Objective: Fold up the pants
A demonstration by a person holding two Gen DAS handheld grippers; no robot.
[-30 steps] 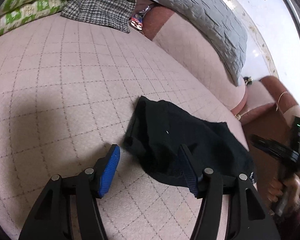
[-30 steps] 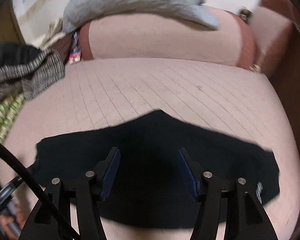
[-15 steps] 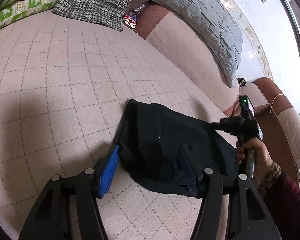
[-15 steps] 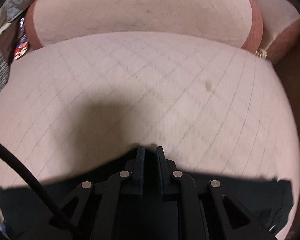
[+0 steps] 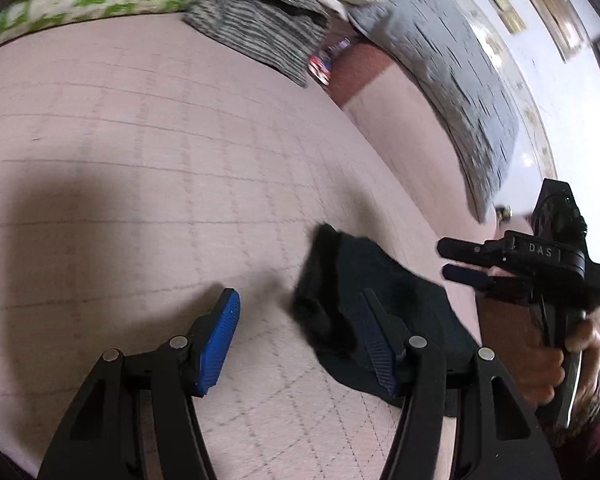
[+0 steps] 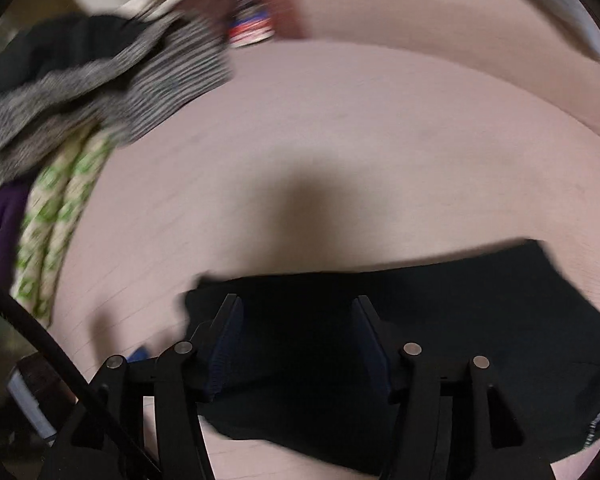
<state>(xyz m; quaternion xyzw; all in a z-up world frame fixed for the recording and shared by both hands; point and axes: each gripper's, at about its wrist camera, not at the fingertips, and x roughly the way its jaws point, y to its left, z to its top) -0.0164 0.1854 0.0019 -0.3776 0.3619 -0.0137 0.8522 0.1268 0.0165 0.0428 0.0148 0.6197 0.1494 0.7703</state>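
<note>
Black pants (image 5: 380,300) lie folded at lower right, beneath the left gripper (image 5: 300,340), its jaws apart. Only this view shows the hand-held right gripper (image 5: 466,264) at right; its own view (image 6: 296,344) shows jaws apart over the pants.

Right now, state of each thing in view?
black pants: folded into a compact bundle, lying on the sofa seat, held by neither gripper
left gripper: open, empty
right gripper: open, empty, over the pants
grey quilted cushion: leaning on the backrest
houndstooth garment: crumpled in a heap

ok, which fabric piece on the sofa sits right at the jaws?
The black pants, lying flat on the pink seat under both open grippers. The grey houndstooth garment and green-patterned cushion lie at the far end.
</note>
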